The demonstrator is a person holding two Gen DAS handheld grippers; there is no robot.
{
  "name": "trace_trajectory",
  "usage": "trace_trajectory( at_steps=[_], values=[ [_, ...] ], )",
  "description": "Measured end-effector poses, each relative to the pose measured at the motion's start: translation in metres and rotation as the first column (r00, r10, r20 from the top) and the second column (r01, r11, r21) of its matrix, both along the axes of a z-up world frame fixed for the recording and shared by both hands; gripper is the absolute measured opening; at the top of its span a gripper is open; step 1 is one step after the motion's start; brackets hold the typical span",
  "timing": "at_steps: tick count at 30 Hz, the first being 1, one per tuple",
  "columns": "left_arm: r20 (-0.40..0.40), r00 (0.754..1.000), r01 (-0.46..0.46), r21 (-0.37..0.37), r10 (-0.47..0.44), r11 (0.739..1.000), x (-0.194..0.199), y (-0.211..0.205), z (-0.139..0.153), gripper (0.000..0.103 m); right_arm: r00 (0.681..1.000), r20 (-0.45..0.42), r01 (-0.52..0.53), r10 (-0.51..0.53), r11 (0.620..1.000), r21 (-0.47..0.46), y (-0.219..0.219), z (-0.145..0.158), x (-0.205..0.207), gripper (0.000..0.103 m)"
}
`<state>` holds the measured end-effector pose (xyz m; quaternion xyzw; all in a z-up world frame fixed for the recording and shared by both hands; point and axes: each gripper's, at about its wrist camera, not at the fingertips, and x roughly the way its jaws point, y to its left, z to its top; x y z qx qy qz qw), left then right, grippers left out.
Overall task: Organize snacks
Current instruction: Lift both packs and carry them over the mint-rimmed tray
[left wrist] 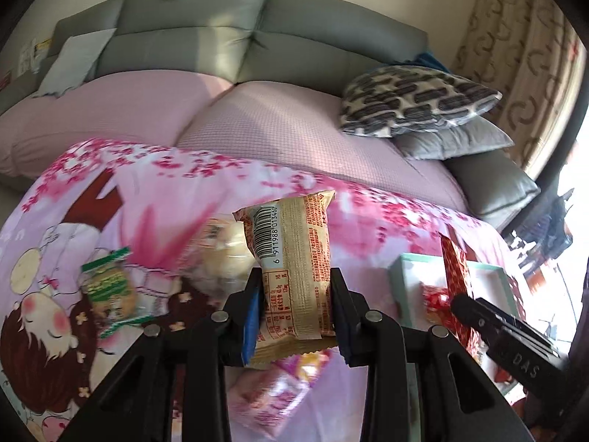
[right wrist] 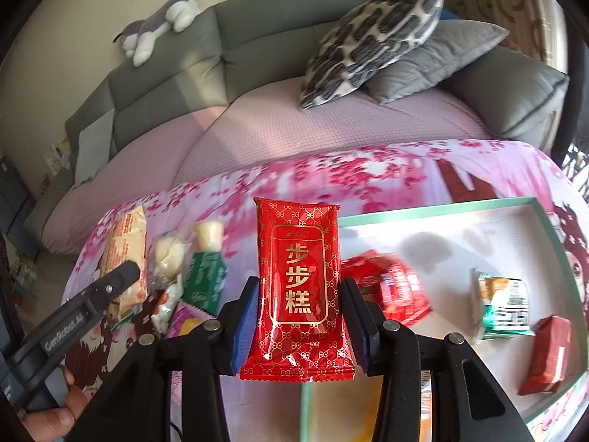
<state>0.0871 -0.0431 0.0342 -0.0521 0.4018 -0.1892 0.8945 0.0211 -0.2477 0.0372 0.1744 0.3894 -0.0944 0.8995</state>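
The left gripper [left wrist: 296, 304] is clenched on a beige snack packet [left wrist: 291, 261], its blue-padded fingers [left wrist: 251, 322] pinching the lower half of the packet, which stands upright above the cloth with its barcode side to the camera; the right gripper [right wrist: 300, 316] is likewise closed on a red foil cake packet [right wrist: 299, 287], held upright by its two long edges, with its crimped bottom seal hanging below the fingers.

Both packets look light and soft; the foil is probably slippery and the contents could crush, so a mid-body pinch across the width, as now, seems the safest hold, and not the thin seals.

In the right wrist view, a shallow white box with a green rim [right wrist: 434, 210] lies at three o'clock of the red packet; it already holds a blurred red packet [right wrist: 390, 291], a green-and-white packet [right wrist: 502, 305] and a small red box [right wrist: 548, 353], with bare floor between them for more.

At nine o'clock, loose on the pink floral cloth [right wrist: 368, 169], lie a green packet [right wrist: 207, 280] and a clear-wrapped pale bun [right wrist: 169, 254]; the other gripper crosses there and could foul a reach.

At twelve o'clock, a grey sofa [right wrist: 279, 25] carries a patterned cushion [right wrist: 375, 37].
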Motion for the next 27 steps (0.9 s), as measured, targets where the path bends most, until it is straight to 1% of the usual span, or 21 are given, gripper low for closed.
trace_trajectory(
  at_steps=[3, 6, 11, 15, 18, 23, 27],
  values=[
    [0.009, 0.997, 0.077, 0.004, -0.077, 0.997, -0.008, -0.027, 0.003, 0.036, 0.997, -0.002, 0.074, -0.074, 0.997, 0.0, -0.026, 0.0, -0.01, 0.047],
    [0.016, 0.988, 0.152, 0.009, -0.152, 0.988, -0.017, -0.052, 0.005, 0.036, 0.988, -0.003, 0.154, -0.154, 0.988, -0.004, -0.054, 0.001, -0.021, 0.047],
    [0.024, 0.969, 0.244, 0.036, -0.245, 0.969, -0.031, -0.089, 0.007, 0.036, 0.958, 0.002, 0.288, -0.288, 0.958, -0.012, -0.096, 0.004, -0.044, 0.047],
    [0.03, 0.952, 0.304, 0.04, -0.306, 0.952, -0.038, -0.115, 0.01, 0.036, 0.932, 0.013, 0.361, -0.361, 0.932, -0.018, -0.122, 0.006, -0.058, 0.047],
    [0.029, 0.937, 0.347, 0.041, -0.348, 0.937, -0.041, -0.137, 0.012, 0.036, 0.921, 0.016, 0.39, -0.39, 0.92, -0.025, -0.135, 0.006, -0.063, 0.047],
    [0.014, 0.91, 0.413, 0.033, -0.414, 0.91, -0.045, -0.172, 0.013, 0.036, 0.92, 0.008, 0.392, -0.392, 0.92, 0.001, -0.153, -0.005, -0.065, 0.047],
    [0.001, 0.901, 0.433, 0.045, -0.434, 0.9, -0.045, -0.192, 0.01, 0.036, 0.922, -0.01, 0.388, -0.388, 0.922, 0.018, -0.163, -0.02, -0.062, 0.047]
  ],
)
